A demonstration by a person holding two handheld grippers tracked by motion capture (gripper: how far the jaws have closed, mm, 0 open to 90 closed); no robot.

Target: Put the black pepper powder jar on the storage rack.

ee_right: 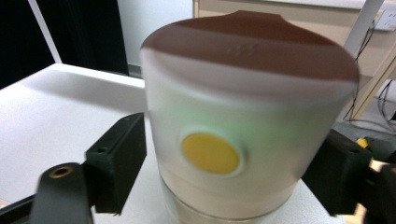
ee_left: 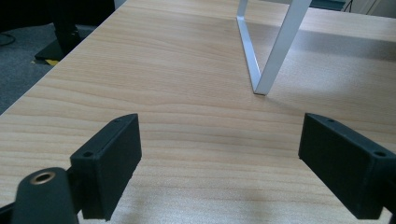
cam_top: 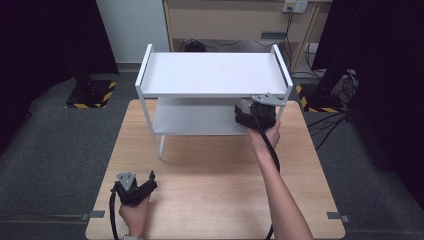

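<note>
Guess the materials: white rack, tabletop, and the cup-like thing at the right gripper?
White rack: likely painted metal; thin flat legs, smooth matte white shelves. Tabletop: wood-look laminate probably; even printed grain, low sheen. Container between the right gripper jaws: seems plastic; milky white body, brown lid, yellow dot; blurred, so uncertain.

Premises: a lab or test room set up for recording. A plain wooden table (cam_top: 210, 180) stands on grey carpet (cam_top: 55, 155), flanked by black curtains (cam_top: 45, 35). A stand base with yellow-black hazard tape (cam_top: 90, 95) sits at left. Loose cables (cam_top: 330, 122) run over the floor; a wall socket (cam_top: 294, 6) is behind a wooden bench (cam_top: 240, 20).
</note>
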